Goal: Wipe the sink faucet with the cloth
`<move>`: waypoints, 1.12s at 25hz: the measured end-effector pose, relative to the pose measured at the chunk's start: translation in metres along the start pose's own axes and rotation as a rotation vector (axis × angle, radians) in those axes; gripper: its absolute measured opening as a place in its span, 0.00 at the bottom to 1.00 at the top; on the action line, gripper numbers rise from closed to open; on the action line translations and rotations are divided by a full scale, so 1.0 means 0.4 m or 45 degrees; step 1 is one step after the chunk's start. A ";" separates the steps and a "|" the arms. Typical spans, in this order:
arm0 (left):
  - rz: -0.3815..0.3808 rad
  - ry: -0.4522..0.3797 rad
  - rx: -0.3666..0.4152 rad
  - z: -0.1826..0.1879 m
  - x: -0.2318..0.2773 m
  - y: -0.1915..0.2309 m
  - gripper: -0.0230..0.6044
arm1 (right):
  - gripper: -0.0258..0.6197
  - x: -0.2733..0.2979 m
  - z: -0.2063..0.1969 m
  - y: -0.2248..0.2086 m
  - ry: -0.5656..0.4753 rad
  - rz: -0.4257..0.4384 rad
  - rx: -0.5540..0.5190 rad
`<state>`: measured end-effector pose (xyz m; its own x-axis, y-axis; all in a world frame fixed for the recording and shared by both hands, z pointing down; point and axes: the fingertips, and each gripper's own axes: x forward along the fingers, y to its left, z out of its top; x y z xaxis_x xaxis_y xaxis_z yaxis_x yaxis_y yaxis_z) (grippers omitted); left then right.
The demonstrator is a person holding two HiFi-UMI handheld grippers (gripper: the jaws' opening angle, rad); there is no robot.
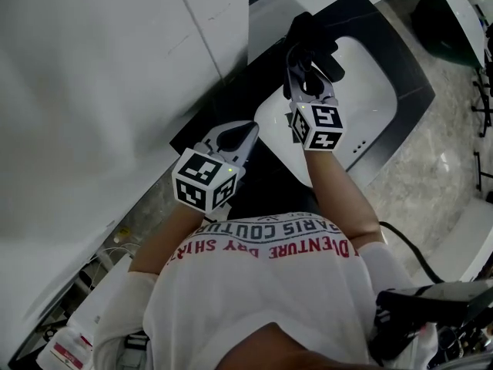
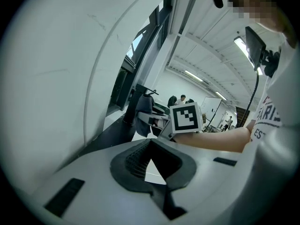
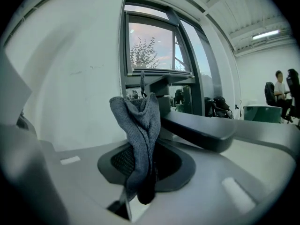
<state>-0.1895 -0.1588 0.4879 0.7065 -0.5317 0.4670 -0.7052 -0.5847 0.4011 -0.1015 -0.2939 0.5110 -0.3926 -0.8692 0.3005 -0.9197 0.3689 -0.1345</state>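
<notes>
Overhead, a plain white wall panel [image 1: 92,91] fills everything left of the white oval sink basin [image 1: 370,83], which is set into a dark desk [image 1: 412,79]. Just off the basin's left end, the left gripper [image 2: 150,142] hovers over the dark desk. Its jaws meet at the tips with nothing between them, and only a small wedge of pale surface shows behind them.

Over the basin's far left rim, the right gripper [image 1: 306,66] reaches forward. Its jaws are clamped on a dark grey knitted cloth [image 3: 140,125], which stands up in a bunched fold above the jaws while a short tail hangs below them. The cloth sits right at the upright part of the dark, matte, flat-spouted sink faucet [image 3: 201,130], at the back of the basin. Whether it presses on the metal cannot be made out. The spout runs out to the right of the cloth, bare.

Behind the faucet is a dark-framed window [image 3: 152,46] with a tree showing through it. Far off to the right of the basin, seated people [image 3: 281,86] are visible in a bright hall.
</notes>
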 end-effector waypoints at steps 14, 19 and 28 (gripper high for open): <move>-0.056 0.011 0.030 0.003 0.015 -0.063 0.04 | 0.16 -0.159 -0.021 -0.094 -0.046 -0.092 0.119; -0.046 -0.001 0.027 0.004 -0.004 -0.059 0.04 | 0.16 -0.154 0.002 -0.036 -0.057 -0.024 0.146; 0.011 -0.028 -0.014 -0.005 -0.049 -0.019 0.04 | 0.16 -0.022 0.119 0.071 -0.093 0.043 0.099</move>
<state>-0.1981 -0.1428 0.4774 0.7016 -0.5502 0.4529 -0.7117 -0.5734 0.4059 -0.1236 -0.2914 0.4595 -0.4194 -0.8794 0.2254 -0.9016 0.3743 -0.2170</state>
